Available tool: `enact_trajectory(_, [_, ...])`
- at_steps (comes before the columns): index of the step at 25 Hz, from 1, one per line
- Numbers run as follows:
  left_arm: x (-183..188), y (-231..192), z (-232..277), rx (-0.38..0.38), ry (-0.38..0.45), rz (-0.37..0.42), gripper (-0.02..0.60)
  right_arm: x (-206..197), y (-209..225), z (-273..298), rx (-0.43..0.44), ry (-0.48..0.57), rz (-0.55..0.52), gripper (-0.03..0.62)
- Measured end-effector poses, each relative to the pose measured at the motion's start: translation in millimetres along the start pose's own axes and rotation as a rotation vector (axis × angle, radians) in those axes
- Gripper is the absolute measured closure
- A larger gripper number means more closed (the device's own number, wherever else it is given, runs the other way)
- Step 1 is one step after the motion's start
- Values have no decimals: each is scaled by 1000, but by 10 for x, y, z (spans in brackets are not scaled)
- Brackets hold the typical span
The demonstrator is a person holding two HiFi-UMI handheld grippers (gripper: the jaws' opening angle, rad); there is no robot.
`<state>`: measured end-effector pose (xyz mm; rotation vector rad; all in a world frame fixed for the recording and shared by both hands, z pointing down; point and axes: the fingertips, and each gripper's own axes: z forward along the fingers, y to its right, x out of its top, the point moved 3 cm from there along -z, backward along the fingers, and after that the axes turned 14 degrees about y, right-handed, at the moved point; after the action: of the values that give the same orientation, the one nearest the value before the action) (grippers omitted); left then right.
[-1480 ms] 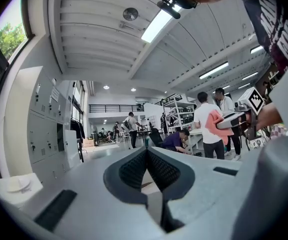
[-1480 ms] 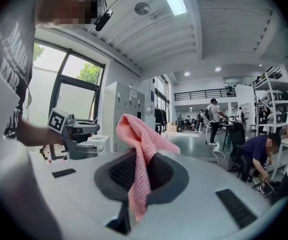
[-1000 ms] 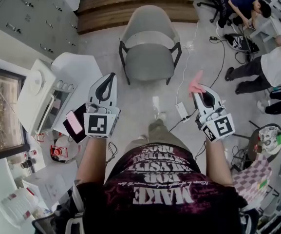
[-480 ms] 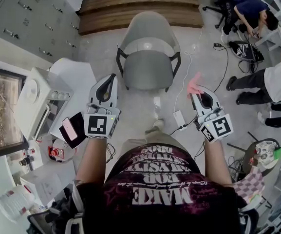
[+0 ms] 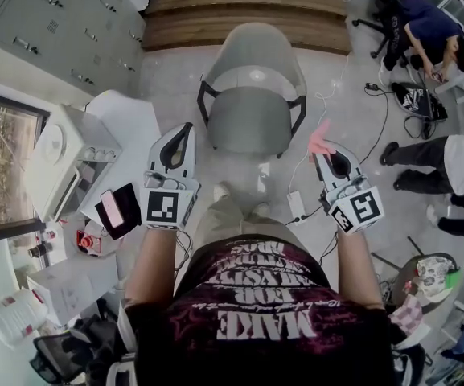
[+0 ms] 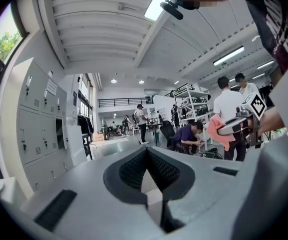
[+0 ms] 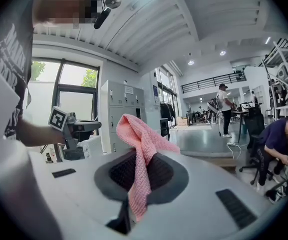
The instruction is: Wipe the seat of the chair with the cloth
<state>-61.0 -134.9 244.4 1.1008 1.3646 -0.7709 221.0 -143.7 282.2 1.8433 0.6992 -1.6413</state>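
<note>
While cloth [image 7: 140, 154] hangs pinched — grey chair [image 5: 252, 121], apart

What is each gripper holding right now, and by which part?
The right gripper pinches the pink cloth partway along, one bunched end poking past the jaws. The left gripper is shut, empty.

A chair [image 5: 252, 119] is set on the pale floor [image 5: 167, 75], ahead of and between the left gripper [image 5: 185, 129] and right gripper [image 5: 323, 151]. A power strip [image 5: 297, 203] and cables [image 5: 338, 79] are laid beside the right one.
</note>
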Motion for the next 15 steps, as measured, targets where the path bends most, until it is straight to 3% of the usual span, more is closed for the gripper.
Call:
enact_trajectory(6, [-85, -150, 105, 8, 1, 13, 578, -201, 17, 242, 28, -12, 37, 566])
enact_trajectory(15, [-582, -489, 583, -31, -39, 3, 578, -738, 209, 814, 27, -85, 75, 566])
